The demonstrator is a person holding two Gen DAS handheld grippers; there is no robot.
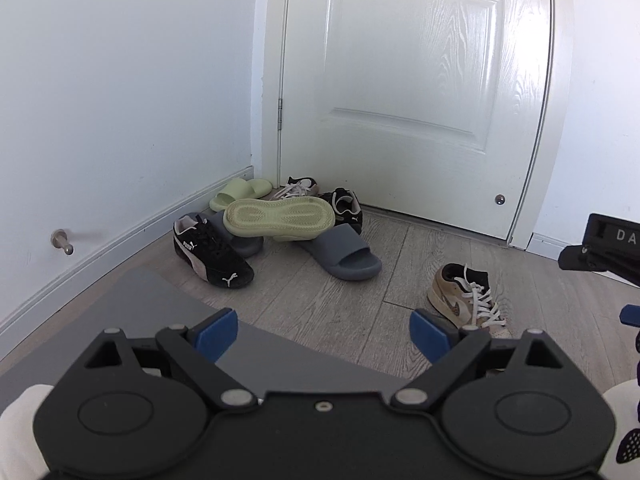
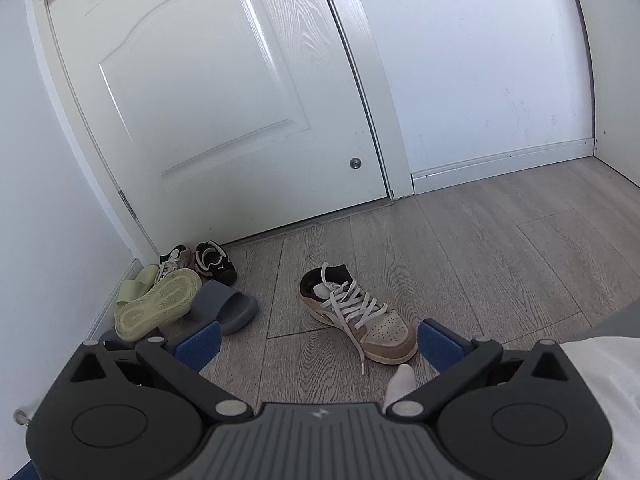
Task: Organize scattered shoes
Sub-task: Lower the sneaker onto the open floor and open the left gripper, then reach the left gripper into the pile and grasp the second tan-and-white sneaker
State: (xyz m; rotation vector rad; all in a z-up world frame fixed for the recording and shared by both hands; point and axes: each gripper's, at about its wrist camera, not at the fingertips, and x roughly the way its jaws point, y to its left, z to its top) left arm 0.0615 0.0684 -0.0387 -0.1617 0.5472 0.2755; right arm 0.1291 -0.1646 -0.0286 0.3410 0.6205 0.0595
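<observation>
Shoes lie heaped on the wood floor in the corner by the door. A black Puma sneaker (image 1: 212,251) sits nearest the left wall, its mate (image 1: 345,207) close to the door. An upturned pale green slide (image 1: 279,215) rests on a grey slide (image 1: 340,254); another green slide (image 1: 234,194) and a tan sneaker (image 1: 298,188) lie behind. A lone tan laced sneaker (image 1: 466,295) (image 2: 358,314) lies apart to the right. My left gripper (image 1: 324,330) hovers open above the floor. My right gripper (image 2: 318,346) stands open just short of the lone sneaker.
A closed white door (image 1: 412,80) backs the pile, with white walls and a baseboard (image 1: 132,236) at left. A dark grey flat surface (image 1: 168,320) lies under my left gripper. A door stopper (image 1: 62,240) sticks out of the left wall. Bare floor (image 2: 500,240) stretches right.
</observation>
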